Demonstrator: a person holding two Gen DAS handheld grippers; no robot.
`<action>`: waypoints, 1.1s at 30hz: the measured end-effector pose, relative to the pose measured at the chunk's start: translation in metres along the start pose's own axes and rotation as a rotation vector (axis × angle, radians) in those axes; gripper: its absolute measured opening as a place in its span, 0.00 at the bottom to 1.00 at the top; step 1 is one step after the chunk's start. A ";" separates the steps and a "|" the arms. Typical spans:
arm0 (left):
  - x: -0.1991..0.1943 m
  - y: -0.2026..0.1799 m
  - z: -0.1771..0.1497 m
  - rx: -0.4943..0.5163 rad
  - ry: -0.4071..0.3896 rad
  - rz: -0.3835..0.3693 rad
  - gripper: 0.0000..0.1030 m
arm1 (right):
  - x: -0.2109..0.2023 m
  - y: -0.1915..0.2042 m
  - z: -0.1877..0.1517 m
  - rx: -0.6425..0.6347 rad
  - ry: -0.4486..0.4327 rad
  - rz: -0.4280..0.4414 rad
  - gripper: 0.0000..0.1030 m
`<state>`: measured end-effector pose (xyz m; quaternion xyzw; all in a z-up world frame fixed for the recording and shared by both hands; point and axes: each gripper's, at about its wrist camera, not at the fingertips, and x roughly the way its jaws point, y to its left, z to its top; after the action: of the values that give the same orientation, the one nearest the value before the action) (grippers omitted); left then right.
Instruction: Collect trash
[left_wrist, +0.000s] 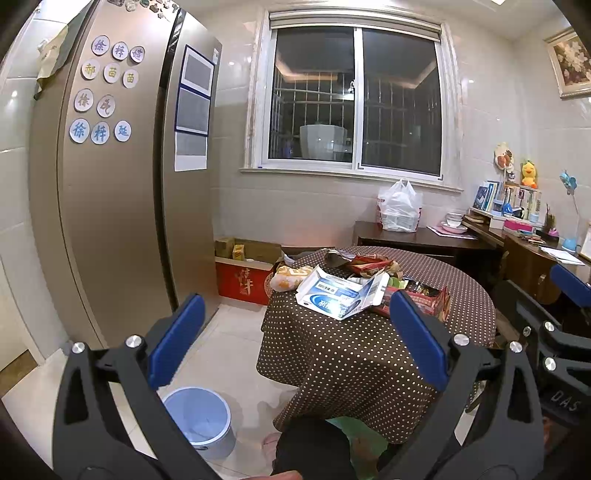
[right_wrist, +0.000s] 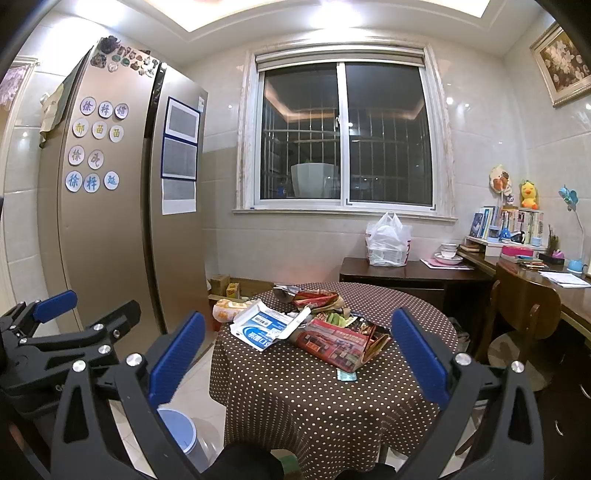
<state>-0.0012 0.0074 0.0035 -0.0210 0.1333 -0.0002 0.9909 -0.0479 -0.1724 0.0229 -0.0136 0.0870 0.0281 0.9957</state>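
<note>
A round table with a brown dotted cloth (left_wrist: 354, 354) (right_wrist: 332, 398) carries a heap of trash. In the heap lie a flattened white and blue carton (left_wrist: 340, 293) (right_wrist: 266, 326), a red printed box (right_wrist: 341, 345) (left_wrist: 424, 297) and crumpled red wrappers (left_wrist: 369, 264) (right_wrist: 317, 297). A small teal scrap (right_wrist: 346, 376) lies near the front edge. A pale blue bin (left_wrist: 201, 417) (right_wrist: 181, 432) stands on the floor left of the table. My left gripper (left_wrist: 295, 339) and my right gripper (right_wrist: 297, 354) both hang open and empty, short of the table.
A tall fridge (left_wrist: 110, 184) stands at the left, with cardboard boxes (left_wrist: 247, 266) beside it. Behind the table is a dark sideboard with a white plastic bag (left_wrist: 399, 206). A desk with books (right_wrist: 517, 229) and a wooden chair (right_wrist: 524, 314) are on the right.
</note>
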 end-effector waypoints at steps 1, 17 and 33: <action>0.000 -0.001 0.000 0.001 -0.001 0.000 0.95 | -0.001 0.000 0.000 0.000 0.000 0.000 0.96; -0.003 -0.008 0.004 0.024 -0.007 0.014 0.95 | -0.001 0.000 0.001 0.002 -0.001 -0.001 0.96; -0.004 -0.012 0.001 0.029 -0.010 0.023 0.95 | 0.000 0.000 0.001 0.004 0.000 0.005 0.96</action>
<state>-0.0044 -0.0043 0.0058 -0.0050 0.1285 0.0091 0.9917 -0.0479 -0.1721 0.0242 -0.0116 0.0869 0.0307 0.9957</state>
